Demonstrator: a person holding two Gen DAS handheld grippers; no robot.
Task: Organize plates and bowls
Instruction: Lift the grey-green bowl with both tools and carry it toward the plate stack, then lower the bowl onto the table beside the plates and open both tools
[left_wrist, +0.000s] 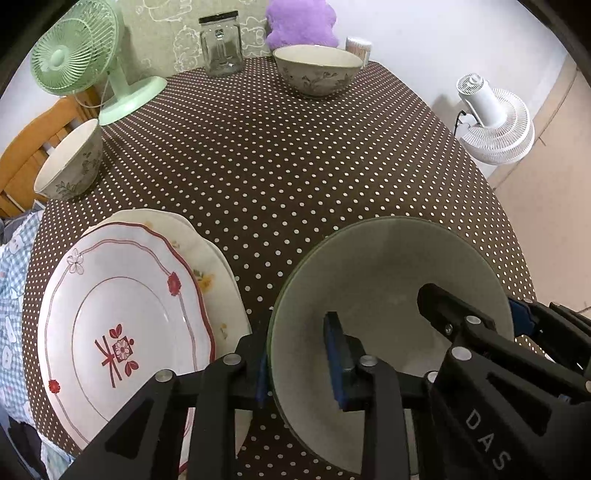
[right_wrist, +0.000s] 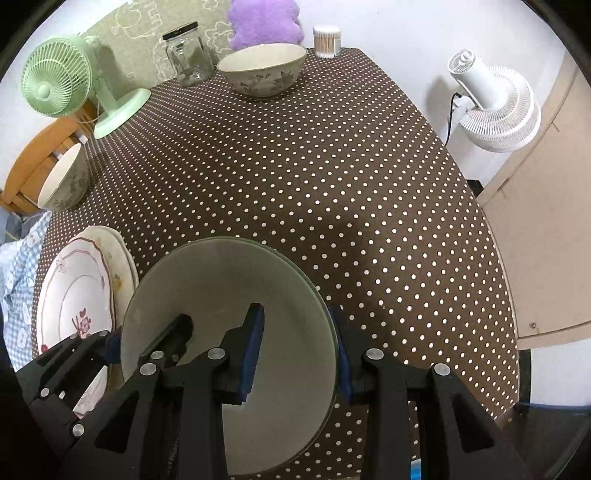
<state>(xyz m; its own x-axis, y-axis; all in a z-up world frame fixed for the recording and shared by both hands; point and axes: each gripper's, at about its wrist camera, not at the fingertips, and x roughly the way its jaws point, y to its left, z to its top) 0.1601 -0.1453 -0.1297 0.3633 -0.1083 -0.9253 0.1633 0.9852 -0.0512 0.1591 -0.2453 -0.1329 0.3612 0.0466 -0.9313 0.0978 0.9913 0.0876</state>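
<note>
A large grey-green bowl (left_wrist: 369, 266) (right_wrist: 221, 280) sits at the near edge of the dotted table, and both grippers straddle its rim. My left gripper (left_wrist: 299, 365) (right_wrist: 147, 338) is at the bowl's left rim, one finger outside and one inside. A gap shows between the inner pad and the wall, so it is open. My right gripper (right_wrist: 297, 354) (left_wrist: 476, 314) straddles the right rim the same way, with a wider gap, also open. To the left lies a stack of plates (left_wrist: 129, 295) (right_wrist: 77, 284). Two floral bowls stand apart: one at the back (left_wrist: 317, 70) (right_wrist: 262, 70), one at the left edge (left_wrist: 70, 162) (right_wrist: 64, 181).
At the back stand a green desk fan (left_wrist: 77, 51), a glass jar (left_wrist: 221, 44), a purple plush (left_wrist: 301, 22) and a toothpick holder (left_wrist: 358, 48). A white fan (left_wrist: 495, 122) is beyond the right edge. A wooden chair (left_wrist: 33, 147) and checked cloth (left_wrist: 14, 295) are on the left.
</note>
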